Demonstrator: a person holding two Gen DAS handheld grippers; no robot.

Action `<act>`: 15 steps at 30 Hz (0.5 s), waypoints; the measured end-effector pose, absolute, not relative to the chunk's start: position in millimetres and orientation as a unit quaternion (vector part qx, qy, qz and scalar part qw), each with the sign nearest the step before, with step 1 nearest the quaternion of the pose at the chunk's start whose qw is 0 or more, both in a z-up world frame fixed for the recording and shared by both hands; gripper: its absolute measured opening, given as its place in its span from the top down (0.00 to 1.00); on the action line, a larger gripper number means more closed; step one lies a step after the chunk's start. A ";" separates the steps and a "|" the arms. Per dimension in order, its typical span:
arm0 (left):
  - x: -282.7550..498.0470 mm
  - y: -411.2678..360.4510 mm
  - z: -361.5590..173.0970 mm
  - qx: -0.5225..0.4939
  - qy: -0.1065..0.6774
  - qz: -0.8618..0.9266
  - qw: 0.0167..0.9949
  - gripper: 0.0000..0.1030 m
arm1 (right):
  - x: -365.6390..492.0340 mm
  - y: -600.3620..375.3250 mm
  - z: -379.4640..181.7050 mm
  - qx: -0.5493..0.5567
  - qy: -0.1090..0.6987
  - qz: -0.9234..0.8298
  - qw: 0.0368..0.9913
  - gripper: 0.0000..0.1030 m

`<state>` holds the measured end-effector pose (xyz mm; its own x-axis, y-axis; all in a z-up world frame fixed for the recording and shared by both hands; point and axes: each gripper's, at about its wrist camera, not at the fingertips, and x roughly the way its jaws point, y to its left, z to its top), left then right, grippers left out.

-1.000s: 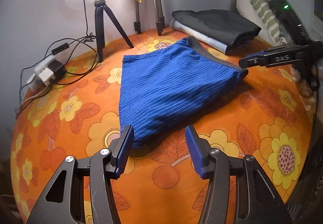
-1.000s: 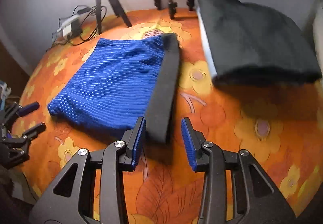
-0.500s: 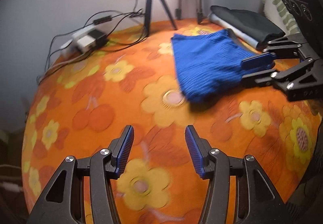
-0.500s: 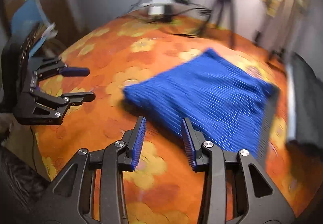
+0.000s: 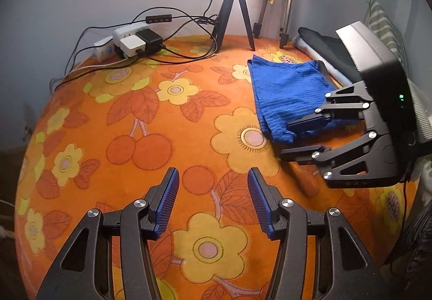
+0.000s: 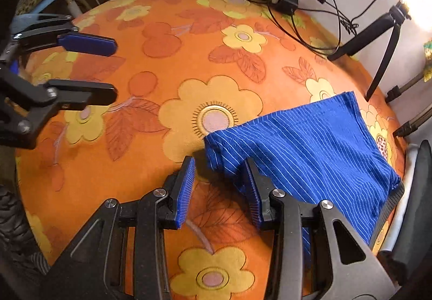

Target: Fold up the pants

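Observation:
The folded blue striped pants [image 5: 286, 89] lie on the orange flowered bedspread [image 5: 151, 121], with their dark waistband [image 6: 388, 208] on the far side. My left gripper [image 5: 213, 200] is open and empty, over bare bedspread well to the left of the pants; it also shows in the right wrist view [image 6: 114, 70]. My right gripper [image 6: 220, 187] is open at the near corner of the pants [image 6: 297, 146], its right finger over the cloth edge. It shows in the left wrist view [image 5: 290, 140] beside that corner.
A power strip with plugs and cables [image 5: 135, 40] lies at the back. Tripods [image 5: 233, 8] stand by the wall. A folded dark garment [image 5: 324, 43] and a striped pillow [image 5: 383, 21] lie at the back right.
Both grippers pulled away from the pants and swung left. The left one now faces bare bedspread; the right one sits at the pants' near corner. The pants lie folded and still.

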<state>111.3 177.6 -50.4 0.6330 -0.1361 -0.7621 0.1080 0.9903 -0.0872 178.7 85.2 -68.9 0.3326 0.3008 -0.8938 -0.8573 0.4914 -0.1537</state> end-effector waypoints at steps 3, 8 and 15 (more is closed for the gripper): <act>114.5 173.6 -50.4 -0.015 0.423 -0.072 0.903 0.49 | 182.1 86.3 -70.1 -0.313 0.431 0.389 0.752 0.63; 120.0 166.9 -51.3 -0.014 0.426 -0.077 0.902 0.49 | 187.4 78.2 -67.3 -0.296 0.428 0.373 0.768 0.91; 134.7 149.4 -51.2 -0.013 0.427 -0.089 0.900 0.49 | 207.2 42.9 -51.0 -0.202 0.443 0.369 0.792 0.93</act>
